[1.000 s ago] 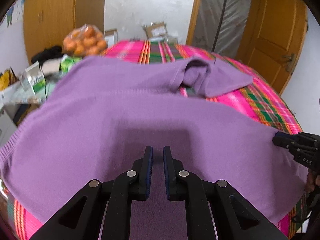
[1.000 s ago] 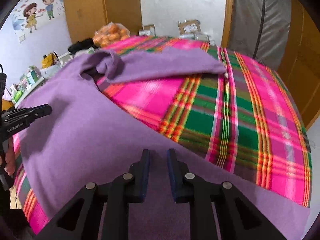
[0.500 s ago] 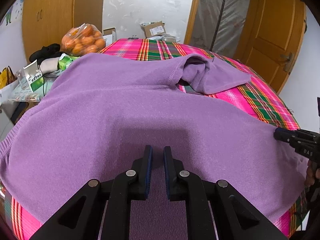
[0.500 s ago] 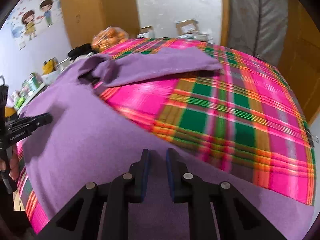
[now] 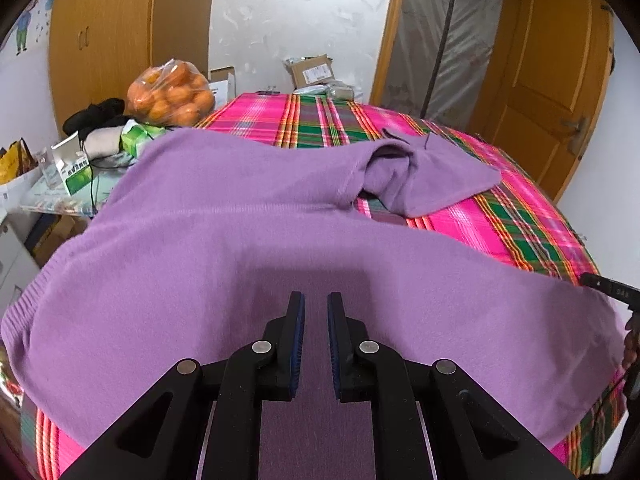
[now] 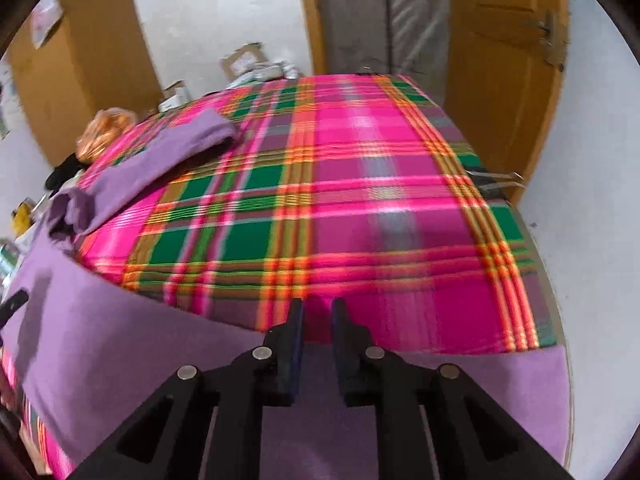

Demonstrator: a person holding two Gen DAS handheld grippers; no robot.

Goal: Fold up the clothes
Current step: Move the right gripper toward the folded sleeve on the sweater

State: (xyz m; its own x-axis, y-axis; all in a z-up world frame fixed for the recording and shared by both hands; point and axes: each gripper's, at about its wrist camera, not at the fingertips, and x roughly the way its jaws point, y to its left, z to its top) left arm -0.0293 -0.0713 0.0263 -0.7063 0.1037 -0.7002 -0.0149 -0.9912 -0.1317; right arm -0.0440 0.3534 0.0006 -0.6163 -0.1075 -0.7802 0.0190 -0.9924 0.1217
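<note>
The left gripper [image 5: 316, 312] points down over the near hem of a purple sweater [image 5: 224, 248], its blue-padded fingers [image 5: 298, 340] a narrow gap apart. Purple cloth shows through that gap and runs back under the black frame, but whether the pads actually pinch it cannot be told from this angle.

The right gripper [image 6: 318, 316] stands the same way, jaws nearly together after closing a little within the last second. Its fingertips lie at the sweater's near edge, where purple meets the checked cloth [image 6: 360, 208]; the picture is smeared with motion, so a grip on the fabric cannot be confirmed either. In the left wrist view only the tip of this gripper shows at the right border, cut off, with part of a hand [image 5: 631, 344] below it.

The sweater lies spread across the near part of the table, front hem toward both cameras, its left side drooping over the table edge. One sleeve [image 5: 436, 184] is folded across near the neck, partly hiding the opening.

Beyond the left edge sit a bag of oranges [image 5: 170, 94], some boxes [image 5: 76, 168] and dark clothing, crowded and hard to separate. A wooden door [image 5: 556, 80] stands at the right.
</note>
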